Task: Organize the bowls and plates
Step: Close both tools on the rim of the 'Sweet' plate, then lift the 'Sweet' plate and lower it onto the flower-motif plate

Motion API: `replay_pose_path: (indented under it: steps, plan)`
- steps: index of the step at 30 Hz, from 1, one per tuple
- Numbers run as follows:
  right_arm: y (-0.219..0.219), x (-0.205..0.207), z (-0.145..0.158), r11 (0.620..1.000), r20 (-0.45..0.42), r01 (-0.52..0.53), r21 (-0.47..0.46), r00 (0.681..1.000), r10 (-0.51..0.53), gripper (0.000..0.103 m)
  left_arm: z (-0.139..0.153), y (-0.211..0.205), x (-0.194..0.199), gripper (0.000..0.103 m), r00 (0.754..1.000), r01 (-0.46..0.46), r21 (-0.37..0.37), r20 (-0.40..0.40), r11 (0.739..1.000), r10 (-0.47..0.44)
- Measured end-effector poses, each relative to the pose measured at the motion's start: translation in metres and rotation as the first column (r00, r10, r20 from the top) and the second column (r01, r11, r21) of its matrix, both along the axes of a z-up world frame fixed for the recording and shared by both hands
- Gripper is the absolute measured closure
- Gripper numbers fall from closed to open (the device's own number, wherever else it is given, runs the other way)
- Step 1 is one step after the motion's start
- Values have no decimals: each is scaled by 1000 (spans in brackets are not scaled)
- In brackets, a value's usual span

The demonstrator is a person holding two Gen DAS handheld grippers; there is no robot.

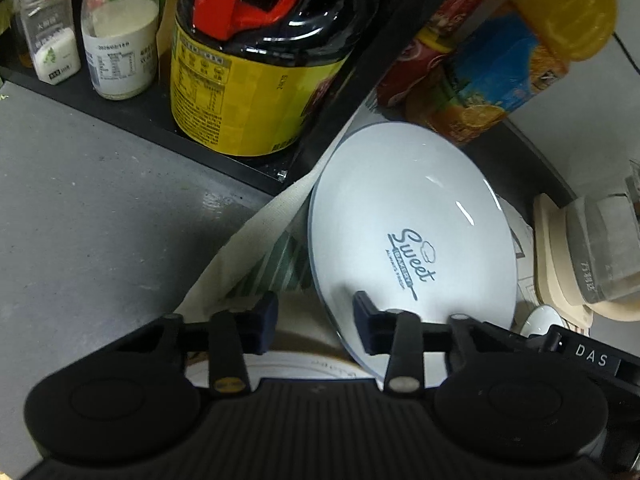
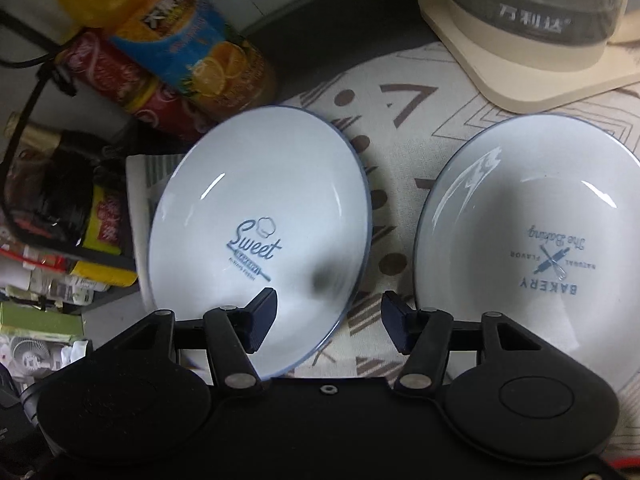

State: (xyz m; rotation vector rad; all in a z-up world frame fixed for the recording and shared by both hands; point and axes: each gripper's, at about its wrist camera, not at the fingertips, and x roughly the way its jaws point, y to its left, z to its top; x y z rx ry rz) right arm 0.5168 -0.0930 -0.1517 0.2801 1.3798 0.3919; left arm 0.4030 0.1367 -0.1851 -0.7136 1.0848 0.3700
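Observation:
A white plate printed "Sweet" (image 1: 412, 232) stands tilted in the left wrist view. My left gripper (image 1: 316, 320) is open, its jaws on either side of the plate's near rim. The same "Sweet" plate (image 2: 256, 220) shows in the right wrist view, its rim between the jaws of my open right gripper (image 2: 329, 320). A second white plate printed "Bakery" (image 2: 532, 240) lies to the right on the patterned cloth (image 2: 396, 128). Another white dish rim (image 1: 288, 368) shows under the left gripper.
A black shelf (image 1: 132, 116) holds a large dark sauce bottle (image 1: 248, 80), a milk bottle (image 1: 120, 40) and a spice jar (image 1: 50, 28). An orange drink bottle (image 2: 192, 48) and red can (image 2: 132, 84) lie behind. A glass kettle on a cream base (image 2: 532, 36) stands at the right.

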Motion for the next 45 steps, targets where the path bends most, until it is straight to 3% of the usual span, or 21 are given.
replay_pose_path:
  steps: [6,13,15,22,28,45]
  plan:
    - [-3,11,-16,999,-49,32,-7,998,-32,74,-11,-1,14,85,1000,-5,-21,-14,1000,5]
    - [5,17,-17,999,-38,35,3,999,-34,77,-16,-3,22,86,999,-36,-36,-19,999,35]
    - [6,17,-17,999,-32,32,-5,999,-32,85,-14,-3,20,87,999,-37,-32,-19,999,36]
    - [-7,8,0,997,11,56,55,998,-56,94,2,-6,10,88,999,1,-32,47,999,1]
    - [-8,-3,20,997,43,40,62,998,-43,92,24,-15,3,89,994,53,40,89,998,-56]
    - [-13,-62,56,998,130,26,55,991,-33,91,63,-20,-45,88,984,77,69,155,995,-87]
